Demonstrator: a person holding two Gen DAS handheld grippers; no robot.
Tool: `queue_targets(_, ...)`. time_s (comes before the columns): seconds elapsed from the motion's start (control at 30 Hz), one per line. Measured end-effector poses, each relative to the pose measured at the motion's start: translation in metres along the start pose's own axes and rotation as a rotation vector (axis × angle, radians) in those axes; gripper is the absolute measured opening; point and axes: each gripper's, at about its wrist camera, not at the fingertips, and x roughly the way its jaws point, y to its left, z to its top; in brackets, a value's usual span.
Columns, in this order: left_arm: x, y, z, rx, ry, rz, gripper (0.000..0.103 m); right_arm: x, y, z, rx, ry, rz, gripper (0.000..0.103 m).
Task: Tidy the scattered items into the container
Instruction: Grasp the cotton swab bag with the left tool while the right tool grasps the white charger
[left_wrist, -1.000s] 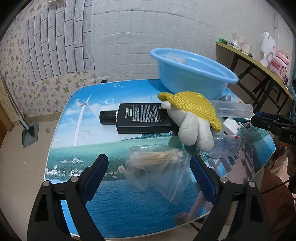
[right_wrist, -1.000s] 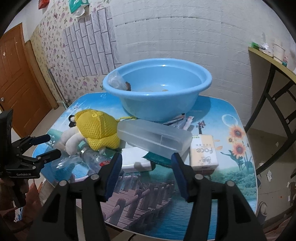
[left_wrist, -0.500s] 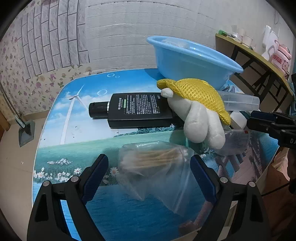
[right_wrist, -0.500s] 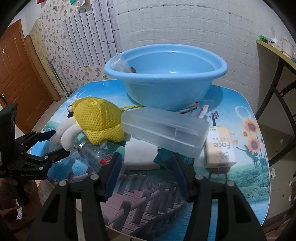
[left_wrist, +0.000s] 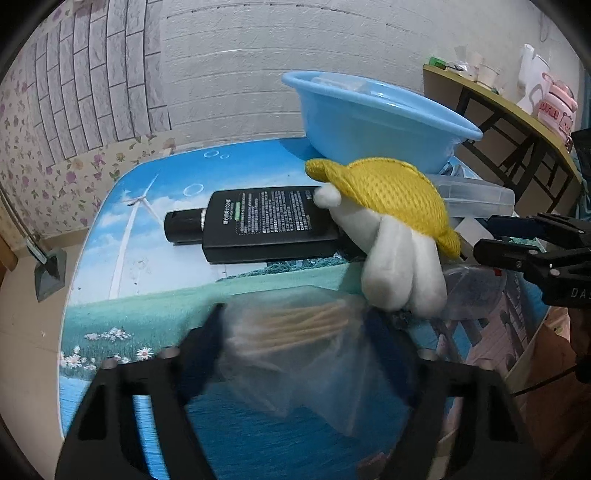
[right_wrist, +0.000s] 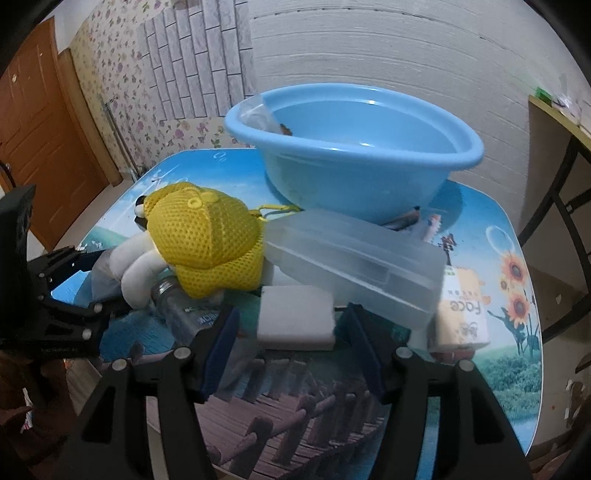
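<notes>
A clear bag of wooden sticks (left_wrist: 295, 328) lies on the counter (left_wrist: 147, 269) between the blurred, parted fingers of the left gripper (left_wrist: 295, 332), not clamped. The right gripper (right_wrist: 291, 343) is wide open around a white block (right_wrist: 295, 317). Beyond both sits the blue basin (right_wrist: 354, 147).

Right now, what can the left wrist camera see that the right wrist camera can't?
Only the left wrist view shows the black bottle and the clear bag of sticks between the left hand-held gripper's fingers.

Only the right wrist view shows the white sponge, the Face tissue pack and the inside of the basin.

Both show the blue basin, the yellow plush toy and the clear plastic box.
</notes>
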Motion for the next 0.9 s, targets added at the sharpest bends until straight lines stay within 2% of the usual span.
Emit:
queue_targets(0.07, -0.001, 0.001, 0.0, 0.0, 0.0, -0.009, 0.065, 0.003, 0.002, 0.001, -0.012, 0.0, -0.013, 0.061)
queue_targets(0.17, -0.003, 0.001, -0.001, 0.002, -0.007, -0.004, 0.063, 0.005, 0.004, 0.001, -0.02, 0.006, -0.025, 0.059)
queue_targets(0.23, -0.006, 0.004, 0.0, -0.003, -0.014, 0.002, 0.063, 0.004, 0.005, 0.001, -0.037, -0.001, -0.028, 0.047)
queue_targets(0.47, -0.018, 0.01, 0.0, -0.027, -0.037, 0.027, 0.063, -0.003, 0.001, -0.003, -0.048, -0.003, -0.019, 0.041)
queue_targets(0.57, -0.023, 0.008, -0.001, -0.028, -0.046, 0.031, 0.063, -0.01, -0.001, -0.005, -0.053, -0.015, 0.008, 0.023)
queue_targets(0.67, -0.027, 0.005, -0.002, -0.022, -0.05, 0.036, 0.063, -0.012, 0.003, -0.01, -0.073, 0.007, 0.011, 0.024)
queue_targets(0.83, -0.034, 0.0, -0.006, -0.016, -0.061, 0.036, 0.063, -0.015, -0.006, -0.02, -0.009, 0.022, 0.04, 0.025)
queue_targets(0.87, -0.035, 0.0, -0.007, -0.017, -0.061, 0.036, 0.063, -0.014, -0.008, -0.021, 0.004, 0.023, 0.033, 0.031)
queue_targets(0.9, -0.036, 0.0, -0.008, -0.019, -0.06, 0.036, 0.063, -0.014, -0.01, -0.022, 0.016, 0.024, 0.024, 0.042)
